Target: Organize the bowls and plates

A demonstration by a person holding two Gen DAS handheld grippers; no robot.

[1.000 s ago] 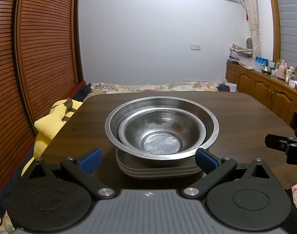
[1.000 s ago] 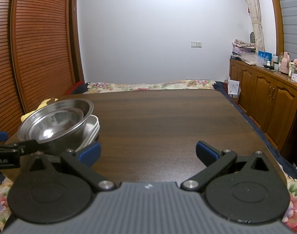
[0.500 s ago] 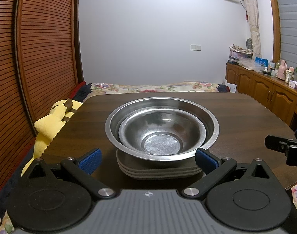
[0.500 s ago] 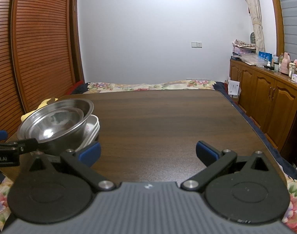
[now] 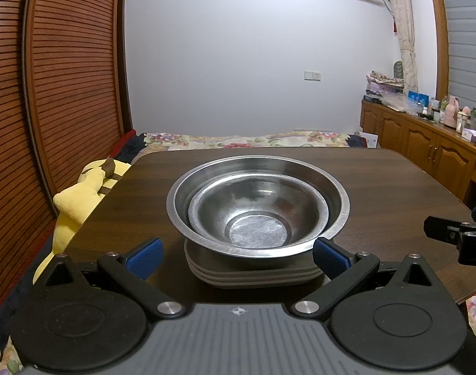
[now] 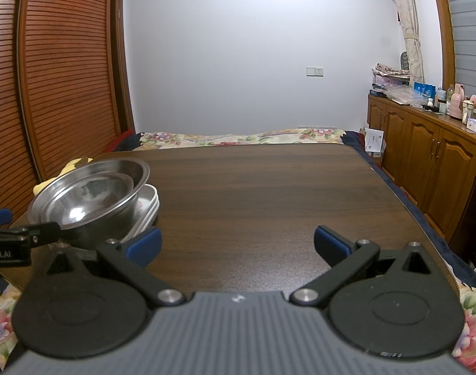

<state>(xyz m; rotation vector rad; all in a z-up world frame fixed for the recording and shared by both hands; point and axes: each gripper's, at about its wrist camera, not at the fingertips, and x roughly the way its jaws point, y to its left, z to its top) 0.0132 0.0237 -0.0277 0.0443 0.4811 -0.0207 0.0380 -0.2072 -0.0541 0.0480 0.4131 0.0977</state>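
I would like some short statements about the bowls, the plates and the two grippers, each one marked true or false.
1. The small steel bowl sits inside the large steel bowl. True.
2. The bowls rest directly on the table. False: they rest on a stack of plates.
3. The left gripper is shut on the bowl rim. False: its jaws stand wide open, either side of the stack.
4. The right gripper is open and holds nothing. True.
5. The stack stands at the table's right side in the right wrist view. False: it stands at the left.
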